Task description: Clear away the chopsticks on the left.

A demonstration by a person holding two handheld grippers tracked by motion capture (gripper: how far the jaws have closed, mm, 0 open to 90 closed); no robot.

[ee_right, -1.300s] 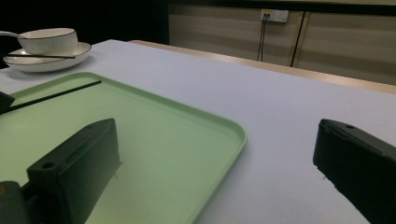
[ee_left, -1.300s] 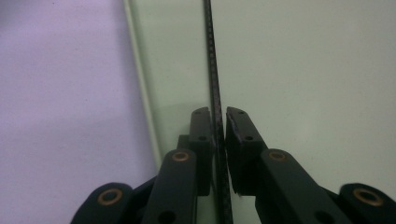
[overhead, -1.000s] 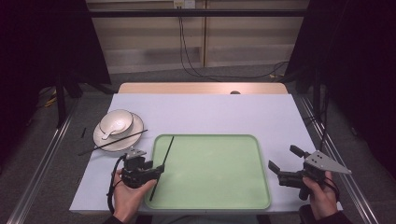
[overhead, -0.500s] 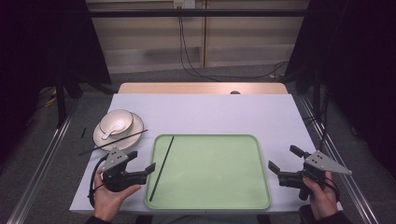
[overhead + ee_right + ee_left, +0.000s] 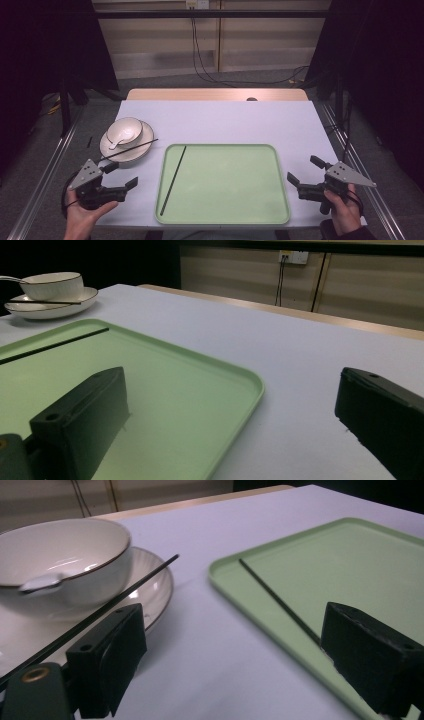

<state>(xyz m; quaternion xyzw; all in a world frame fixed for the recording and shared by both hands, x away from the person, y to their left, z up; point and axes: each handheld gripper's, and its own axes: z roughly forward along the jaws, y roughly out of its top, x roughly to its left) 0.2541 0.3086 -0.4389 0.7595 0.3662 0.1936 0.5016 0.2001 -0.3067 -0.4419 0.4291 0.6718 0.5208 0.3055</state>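
A black chopstick [image 5: 173,179] [image 5: 275,597] lies along the left side of the light green tray [image 5: 225,210] [image 5: 360,565]. A second black chopstick [image 5: 131,149] [image 5: 125,590] rests across the white plate [image 5: 145,142], beside the white bowl [image 5: 125,131] [image 5: 75,555] that holds a white spoon [image 5: 42,582]. My left gripper [image 5: 122,174] [image 5: 240,670] is open and empty, just left of the tray and in front of the plate. My right gripper [image 5: 303,169] [image 5: 232,430] is open and empty at the tray's right edge [image 5: 175,385].
The white table top [image 5: 220,125] has a wooden strip along its far edge. Metal rails run along both sides of the table. Cables hang down the back wall.
My left gripper let go of the chopstick, which now lies in the tray, and drew back to the left. The right gripper has not moved.
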